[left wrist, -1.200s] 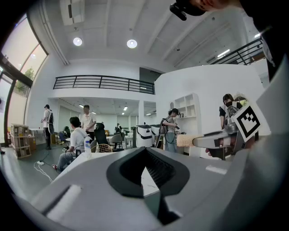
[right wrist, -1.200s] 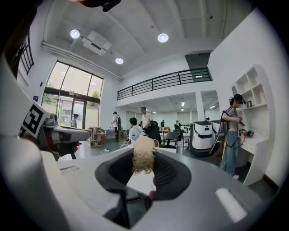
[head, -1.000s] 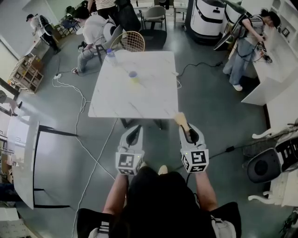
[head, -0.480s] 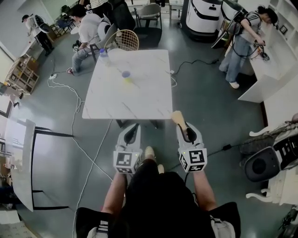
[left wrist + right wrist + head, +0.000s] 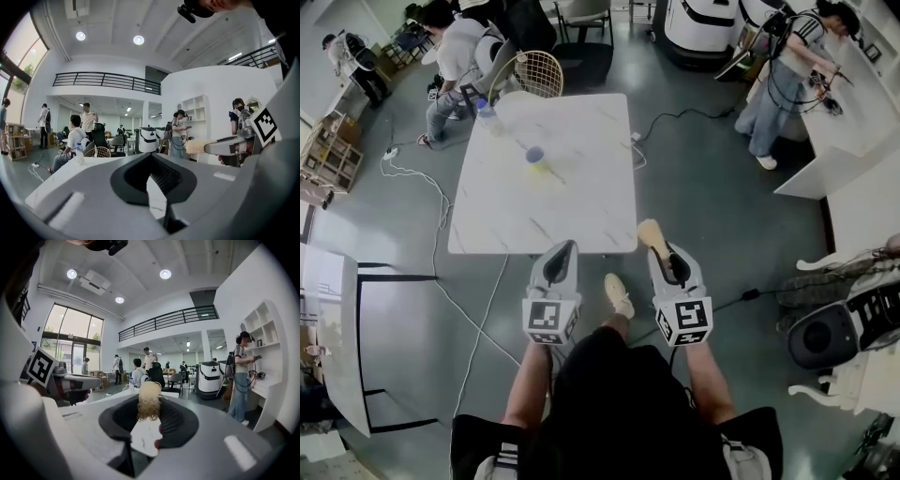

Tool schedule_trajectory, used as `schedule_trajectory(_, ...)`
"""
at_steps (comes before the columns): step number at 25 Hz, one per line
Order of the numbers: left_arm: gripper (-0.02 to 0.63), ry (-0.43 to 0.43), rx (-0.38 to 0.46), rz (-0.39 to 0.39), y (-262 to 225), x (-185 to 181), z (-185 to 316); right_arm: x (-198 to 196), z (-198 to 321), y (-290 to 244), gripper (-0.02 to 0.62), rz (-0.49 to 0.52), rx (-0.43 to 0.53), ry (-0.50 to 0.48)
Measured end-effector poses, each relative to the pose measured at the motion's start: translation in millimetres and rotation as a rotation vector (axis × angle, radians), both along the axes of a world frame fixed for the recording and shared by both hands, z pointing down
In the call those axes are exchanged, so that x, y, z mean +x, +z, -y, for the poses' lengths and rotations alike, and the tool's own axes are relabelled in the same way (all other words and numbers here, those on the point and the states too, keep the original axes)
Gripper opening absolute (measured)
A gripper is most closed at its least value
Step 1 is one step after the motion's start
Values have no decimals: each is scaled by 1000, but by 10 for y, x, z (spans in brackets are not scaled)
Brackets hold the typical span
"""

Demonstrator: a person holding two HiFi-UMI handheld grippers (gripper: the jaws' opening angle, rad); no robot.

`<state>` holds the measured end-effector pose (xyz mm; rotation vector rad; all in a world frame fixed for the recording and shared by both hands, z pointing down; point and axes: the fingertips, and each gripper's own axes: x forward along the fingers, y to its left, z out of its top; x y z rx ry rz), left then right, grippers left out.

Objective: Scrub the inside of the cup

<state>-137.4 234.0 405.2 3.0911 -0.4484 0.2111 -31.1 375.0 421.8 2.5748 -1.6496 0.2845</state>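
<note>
Open-plan lab/workshop, prob. robotics. Bare grey floor w/ loose cables at 10 o'clock of white marble desk. Bulky white machines at 12–1. People w/ cabled gear at white counter at 2. Wooden crates at 9. High ceiling w/ spotlights, railed mezzanine, tall windows, wall shelves.

We see a white marble bench on the grey floor. A clear bottle stands at its far left corner, with a wicker chair just beyond. A white cable trails left. Far right, a person stands at a white counter.
</note>
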Motion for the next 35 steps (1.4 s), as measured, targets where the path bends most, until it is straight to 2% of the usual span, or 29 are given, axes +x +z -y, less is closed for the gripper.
schedule_trajectory(11,8,-43,-44,42,102,1023,725,1017,890,-9,107,30,-29,-73)
schedule_trajectory(18,8,-109,-51,39,113,1502,1271,1509,1507,-15,107,36,-44,-144)
schedule_trajectory(25,8,-183,-49,55,138,1557,1680,1648,2012,-1,107,45,-41,-219)
schedule_trajectory(35,8,-336,-54,60,97,1499,2192,1750,2672,-51,107,52,-44,-363)
